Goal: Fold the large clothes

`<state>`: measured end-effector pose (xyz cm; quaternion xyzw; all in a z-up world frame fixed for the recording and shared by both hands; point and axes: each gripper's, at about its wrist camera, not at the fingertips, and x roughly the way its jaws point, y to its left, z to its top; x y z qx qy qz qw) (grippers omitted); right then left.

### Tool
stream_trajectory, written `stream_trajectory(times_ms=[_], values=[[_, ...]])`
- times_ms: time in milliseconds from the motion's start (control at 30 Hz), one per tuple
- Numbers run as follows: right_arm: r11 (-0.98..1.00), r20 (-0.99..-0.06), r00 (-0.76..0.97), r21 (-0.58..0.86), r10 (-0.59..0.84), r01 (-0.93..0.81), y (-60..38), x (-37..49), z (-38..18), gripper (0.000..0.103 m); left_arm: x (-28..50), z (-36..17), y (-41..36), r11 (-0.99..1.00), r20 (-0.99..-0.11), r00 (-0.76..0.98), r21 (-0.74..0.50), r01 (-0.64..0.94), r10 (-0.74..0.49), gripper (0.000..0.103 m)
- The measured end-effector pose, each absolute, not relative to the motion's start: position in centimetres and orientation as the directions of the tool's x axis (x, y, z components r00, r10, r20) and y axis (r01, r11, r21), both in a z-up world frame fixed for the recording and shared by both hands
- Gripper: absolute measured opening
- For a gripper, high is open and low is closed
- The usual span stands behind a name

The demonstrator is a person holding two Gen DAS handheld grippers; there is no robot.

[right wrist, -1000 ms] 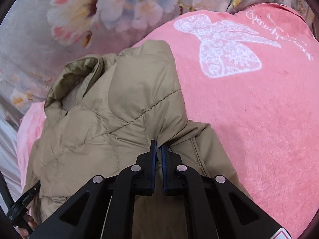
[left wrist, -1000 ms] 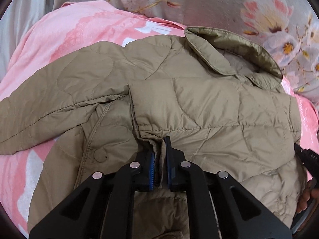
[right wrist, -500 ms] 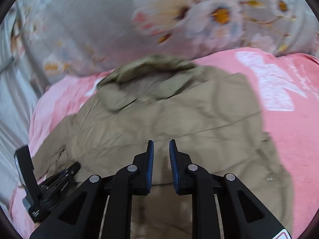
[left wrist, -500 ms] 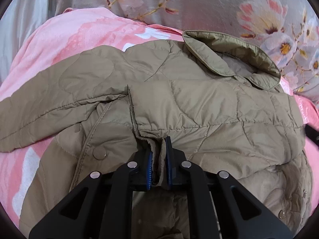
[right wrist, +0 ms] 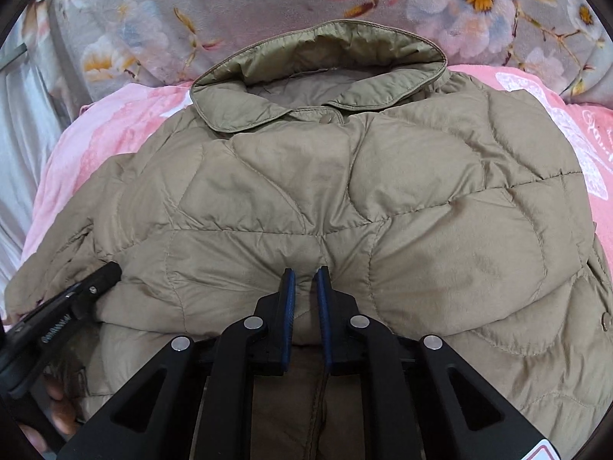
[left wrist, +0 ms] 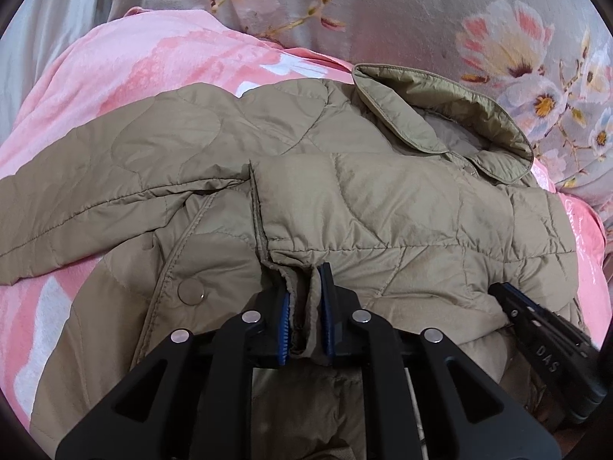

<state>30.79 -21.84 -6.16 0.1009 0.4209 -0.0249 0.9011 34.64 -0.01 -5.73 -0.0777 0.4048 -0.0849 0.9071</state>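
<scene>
A tan quilted jacket (left wrist: 383, 211) lies on the pink blanket (left wrist: 153, 69), collar (left wrist: 440, 115) at the far side. Its right sleeve is folded across the chest. My left gripper (left wrist: 305, 295) has that sleeve's cuff (left wrist: 302, 306) between its blue pads, and its jaws are opening. In the right wrist view my right gripper (right wrist: 306, 283) presses down on the jacket (right wrist: 345, 191) at mid chest. A small ridge of fabric is pinched between its pads, with creases radiating from it, and its jaws are closing. Each gripper also shows at the edge of the other's view: the right gripper (left wrist: 498, 289) and the left gripper (right wrist: 111, 268).
A grey sheet with pink and white flowers (left wrist: 402, 19) lies beyond the collar (right wrist: 318, 65). The pink blanket (right wrist: 115, 126) shows on both sides of the jacket. The left sleeve (left wrist: 95, 191) stretches out to the left. A snap button (left wrist: 190, 291) sits near the left gripper. A hand (right wrist: 57, 418) shows at lower left.
The right gripper let go of the jacket's right edge, swung left across the chest and came down on the folded sleeve. The left gripper stayed put, its jaws slightly wider.
</scene>
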Motion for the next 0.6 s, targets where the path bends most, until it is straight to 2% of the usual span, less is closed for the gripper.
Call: stream_trajectory(times_ms=[133,167,233,300,333,467,533,600], values=[[0.981,-0.765,0.644,0.144,0.027,0.131,-21.6,30.9,-6.1,0.009,32.4,-4.6,2.3,0.965,-0.705,0.670,-0.253,0.068,-0.232,0.019],[0.981,-0.764,0.644,0.145,0.027,0.131,-21.7,30.8,-6.1,0.009,31.0,-3.8,4.2,0.963,-0.696,0.681,-0.265,0.051,-0.228,0.023],[0.980,-0.764,0.644,0.147,0.028,0.132,-21.6,30.8,-6.1,0.009,28.7,-2.5,8.3,0.968,-0.684,0.710,-0.252,-0.016,-0.166,0.039],[0.981,-0.764,0.645,0.145,0.026,0.132,-21.6,30.8,-6.1,0.009,27.0,-1.6,13.2,0.958,-0.665,0.738,-0.269,-0.099,-0.111,0.073],[0.981,-0.763,0.645,0.145,0.026,0.132,-21.6,30.8,-6.1,0.009,26.1,-1.4,17.0,0.940,-0.663,0.746,-0.289,-0.180,-0.060,0.078],[0.982,-0.762,0.647,0.132,0.013,0.135,-21.4,30.8,-5.9,0.009,24.2,-2.4,28.4,0.828,-0.698,0.710,-0.344,-0.443,0.091,0.080],[0.983,-0.763,0.647,0.120,0.003,0.136,-21.3,30.8,-5.9,0.009,23.6,-3.5,32.8,0.754,-0.722,0.685,-0.400,-0.521,0.091,0.080],[0.984,-0.763,0.647,0.114,-0.002,0.137,-21.2,30.8,-5.9,0.009,23.3,-4.8,36.3,0.672,-0.728,0.685,-0.490,-0.555,0.035,0.080]])
